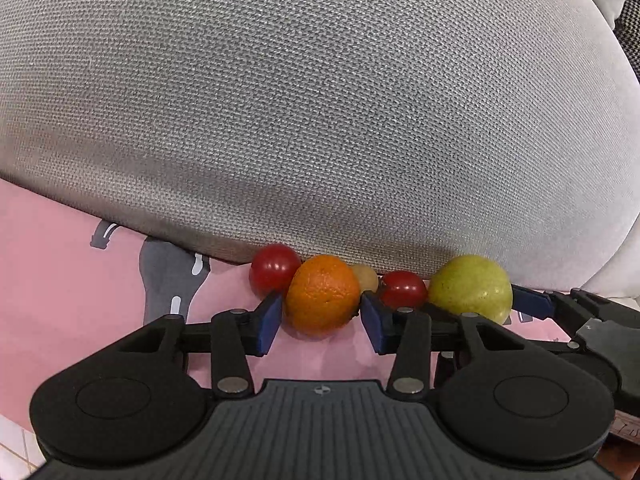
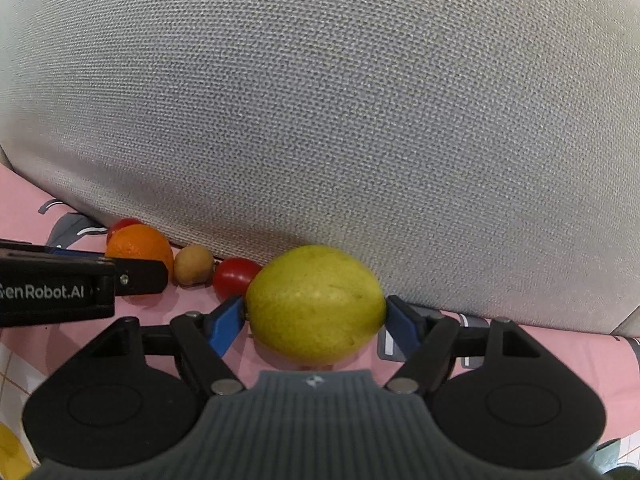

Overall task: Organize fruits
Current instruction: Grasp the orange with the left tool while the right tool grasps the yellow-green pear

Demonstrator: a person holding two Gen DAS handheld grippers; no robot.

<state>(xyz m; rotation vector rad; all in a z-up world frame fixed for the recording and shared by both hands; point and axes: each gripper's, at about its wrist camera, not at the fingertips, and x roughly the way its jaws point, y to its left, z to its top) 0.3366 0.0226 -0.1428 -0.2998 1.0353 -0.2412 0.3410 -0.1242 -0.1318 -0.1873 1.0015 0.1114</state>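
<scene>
Two grasps under way on the pink cloth [image 1: 60, 280]: left gripper [image 1: 320, 320] pads touching the orange [image 1: 323, 296], right gripper [image 2: 316, 320] closed around the green fruit [image 2: 316, 304]. Next, likely lift both clear.

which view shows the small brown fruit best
The right wrist view: the small brown fruit sits nearly whole between the orange and a tomato. In the left wrist view only its top peeks behind the orange.

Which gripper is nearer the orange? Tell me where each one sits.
Left. The left gripper has its fingers on either side of the orange. The right gripper sits farther along the row, around the pear.
</scene>
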